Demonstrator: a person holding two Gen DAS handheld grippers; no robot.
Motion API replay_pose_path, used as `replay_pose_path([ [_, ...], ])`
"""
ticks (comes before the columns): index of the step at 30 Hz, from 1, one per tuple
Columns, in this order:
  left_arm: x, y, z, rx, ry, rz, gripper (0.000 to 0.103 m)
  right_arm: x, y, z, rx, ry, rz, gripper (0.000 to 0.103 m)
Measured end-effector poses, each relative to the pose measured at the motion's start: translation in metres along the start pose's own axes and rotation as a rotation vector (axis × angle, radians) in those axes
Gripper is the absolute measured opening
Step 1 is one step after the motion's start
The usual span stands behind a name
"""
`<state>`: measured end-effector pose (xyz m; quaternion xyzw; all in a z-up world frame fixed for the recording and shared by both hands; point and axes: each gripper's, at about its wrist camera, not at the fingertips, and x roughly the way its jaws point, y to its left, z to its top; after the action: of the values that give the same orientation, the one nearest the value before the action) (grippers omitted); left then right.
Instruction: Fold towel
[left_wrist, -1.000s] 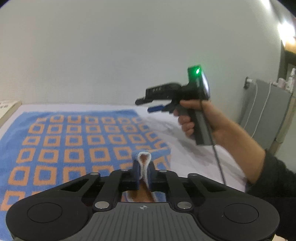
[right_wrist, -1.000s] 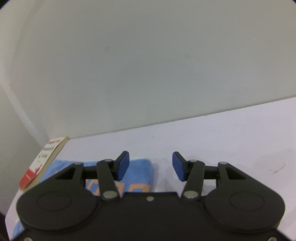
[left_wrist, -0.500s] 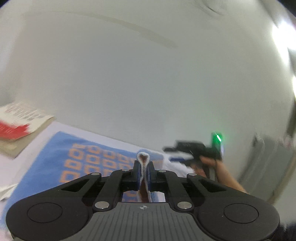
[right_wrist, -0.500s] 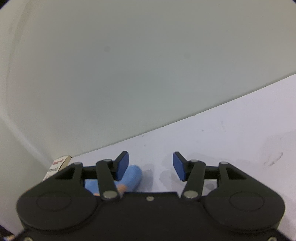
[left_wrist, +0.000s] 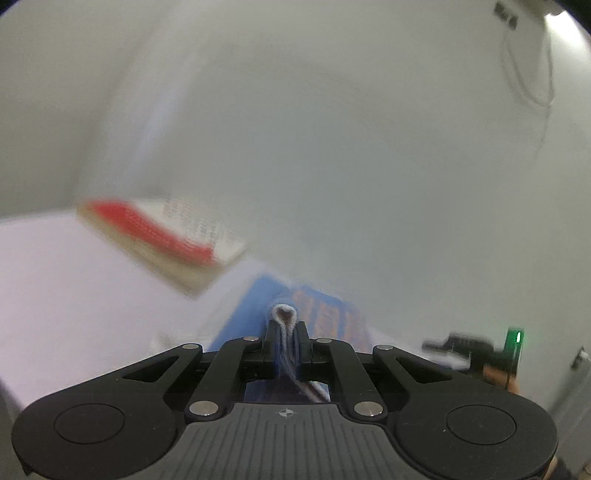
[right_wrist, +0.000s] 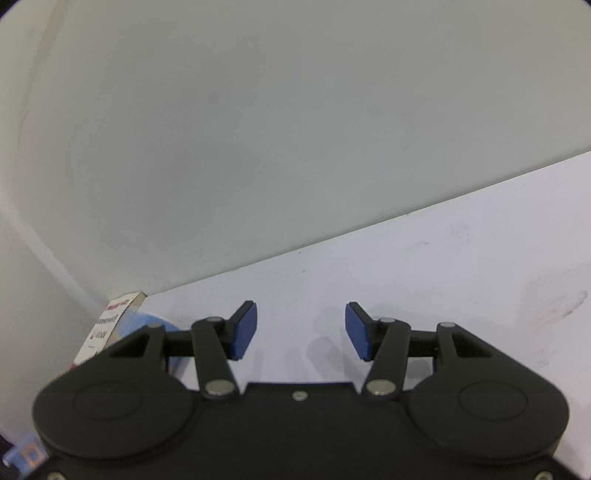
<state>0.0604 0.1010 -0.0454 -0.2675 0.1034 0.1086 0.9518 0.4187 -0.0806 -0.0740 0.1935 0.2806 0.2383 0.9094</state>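
To fold well, the pinched corner needed carrying low and straight across to the far edge, cloth kept taut, then laid flush before letting go. The left gripper was pressed together on a fold of the blue and orange towel, the rest of which lay on the white table just ahead. Beyond it sat a red and white booklet. The right gripper stood about half spread, holding nothing, over bare table
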Motion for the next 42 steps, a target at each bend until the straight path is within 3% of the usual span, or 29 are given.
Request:
replay_pose_path([
  [6,0.000,0.005,-0.013,0.026,0.013,0.032,0.006,0.007,0.004,-0.003,-0.013,0.011,-0.002,0.052],
  [10,0.002,-0.006,-0.012,0.092,-0.027,0.029,0.006,0.007,0.011,-0.002,-0.046,0.007,-0.004,0.052],
  [14,0.000,-0.031,-0.011,0.201,-0.085,-0.006,0.006,0.000,0.042,0.000,-0.144,-0.004,0.035,0.054],
  [19,-0.004,-0.059,-0.013,0.362,-0.123,-0.088,0.006,0.011,0.103,0.010,-0.261,0.056,0.089,0.055],
  [26,-0.003,-0.105,-0.029,0.549,-0.139,-0.294,0.006,0.047,0.214,0.028,-0.476,0.151,0.002,0.056],
  [30,-0.001,-0.124,-0.037,0.601,-0.151,-0.365,0.006,0.040,0.257,0.026,-0.591,0.222,-0.054,0.057],
  [39,0.001,-0.146,-0.043,0.621,-0.154,-0.426,0.006,0.074,0.341,-0.009,-0.796,0.342,-0.167,0.055],
  [42,0.003,-0.149,-0.047,0.623,-0.161,-0.447,0.006,0.097,0.360,-0.027,-0.889,0.388,-0.233,0.048],
])
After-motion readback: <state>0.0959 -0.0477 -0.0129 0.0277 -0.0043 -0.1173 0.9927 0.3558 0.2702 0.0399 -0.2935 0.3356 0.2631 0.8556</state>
